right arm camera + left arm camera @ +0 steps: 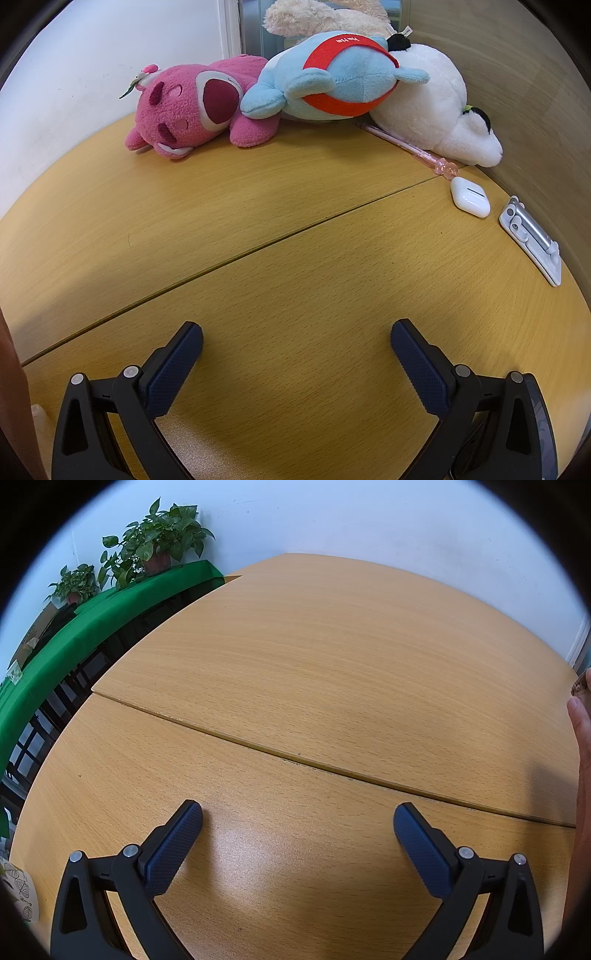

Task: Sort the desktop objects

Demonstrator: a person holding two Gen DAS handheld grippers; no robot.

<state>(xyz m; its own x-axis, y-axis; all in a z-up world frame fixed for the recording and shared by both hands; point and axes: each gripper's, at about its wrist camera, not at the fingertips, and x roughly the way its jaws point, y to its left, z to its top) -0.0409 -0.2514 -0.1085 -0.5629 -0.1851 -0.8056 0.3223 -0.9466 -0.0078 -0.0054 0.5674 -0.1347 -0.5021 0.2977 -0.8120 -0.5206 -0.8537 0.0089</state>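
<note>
A wooden table set against a white wall is seen in both views. At its far edge a pink plush bear, a blue plush toy and a white plush toy are piled together, touching. A pink pen is laid just beside the white toy, with a white earbud case and a silver stand near it. The right hand-held gripper is held wide apart over bare wood, gripping nothing. The left hand-held gripper is likewise spread and empty; potted plants are seen behind.

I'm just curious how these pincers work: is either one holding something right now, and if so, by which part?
Nothing is held. The left gripper and the right gripper are both open over bare table.
</note>
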